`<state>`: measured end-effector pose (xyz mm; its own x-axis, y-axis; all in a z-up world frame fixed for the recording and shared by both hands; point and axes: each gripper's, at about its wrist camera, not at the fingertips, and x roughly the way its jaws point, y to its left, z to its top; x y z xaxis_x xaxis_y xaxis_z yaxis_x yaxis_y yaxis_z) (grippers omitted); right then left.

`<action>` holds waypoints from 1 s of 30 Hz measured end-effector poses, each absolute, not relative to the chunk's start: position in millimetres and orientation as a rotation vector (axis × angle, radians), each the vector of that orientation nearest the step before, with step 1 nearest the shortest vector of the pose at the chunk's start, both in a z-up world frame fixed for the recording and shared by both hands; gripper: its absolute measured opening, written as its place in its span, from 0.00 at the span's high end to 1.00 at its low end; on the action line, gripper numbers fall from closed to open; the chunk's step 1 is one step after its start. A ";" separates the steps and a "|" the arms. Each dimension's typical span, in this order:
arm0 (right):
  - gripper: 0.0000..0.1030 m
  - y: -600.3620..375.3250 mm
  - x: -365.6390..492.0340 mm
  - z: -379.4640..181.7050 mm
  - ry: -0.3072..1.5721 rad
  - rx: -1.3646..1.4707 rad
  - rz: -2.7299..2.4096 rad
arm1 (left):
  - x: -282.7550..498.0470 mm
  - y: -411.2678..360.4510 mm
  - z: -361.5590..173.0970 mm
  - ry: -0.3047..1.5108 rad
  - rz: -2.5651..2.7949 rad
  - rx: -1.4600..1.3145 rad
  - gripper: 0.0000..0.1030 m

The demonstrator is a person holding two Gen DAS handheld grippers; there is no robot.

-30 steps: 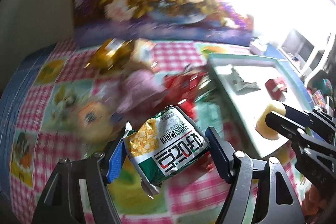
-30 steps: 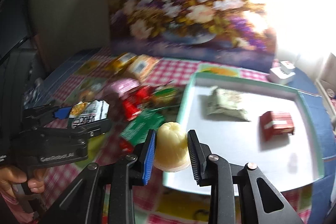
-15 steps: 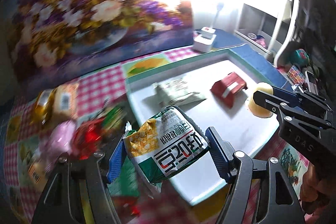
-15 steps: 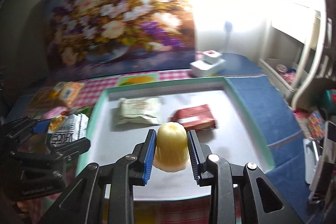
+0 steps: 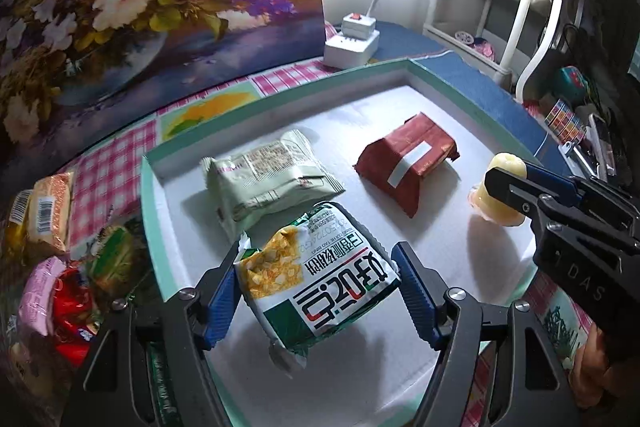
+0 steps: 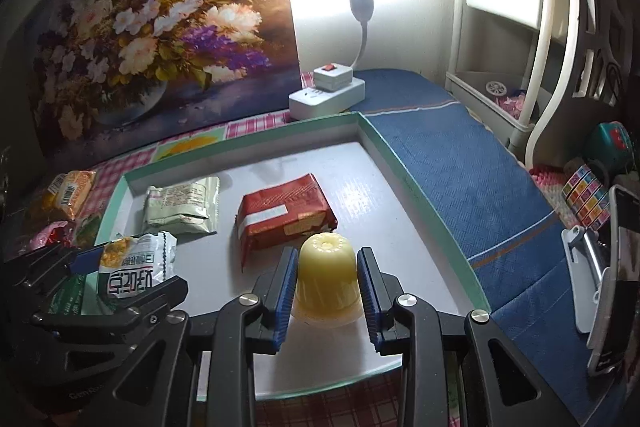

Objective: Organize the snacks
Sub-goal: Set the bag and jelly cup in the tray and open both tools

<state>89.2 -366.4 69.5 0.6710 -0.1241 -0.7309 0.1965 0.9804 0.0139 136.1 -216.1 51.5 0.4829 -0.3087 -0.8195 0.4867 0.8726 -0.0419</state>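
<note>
Two packets in tray [image 6: 424,195], front half bare

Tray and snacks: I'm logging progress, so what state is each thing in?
Tray: holds two loose packets.
Pale green packet: lying flat in tray.
Red packet: lying in tray.
Green-and-white packet: gripped by left gripper.
Yellow jelly cup: upside down, gripped by right gripper.

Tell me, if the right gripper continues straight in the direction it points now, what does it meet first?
Probably the red packet. The right gripper holds the yellow jelly cup, and the packet lies just beyond it on the tray. How much gap remains is unclear.
</note>
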 end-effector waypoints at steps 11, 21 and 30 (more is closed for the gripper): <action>0.67 -368.8 87.1 72.3 0.834 0.107 -0.184 | 134.7 -210.4 49.5 0.979 -0.495 0.176 0.21; 0.32 -359.2 76.4 73.8 0.854 0.099 -0.169 | 126.4 -199.6 53.2 0.968 -0.453 0.170 0.02; 0.19 -360.1 70.3 70.0 0.867 0.117 -0.159 | 119.7 -184.7 59.0 0.944 -0.429 0.141 0.02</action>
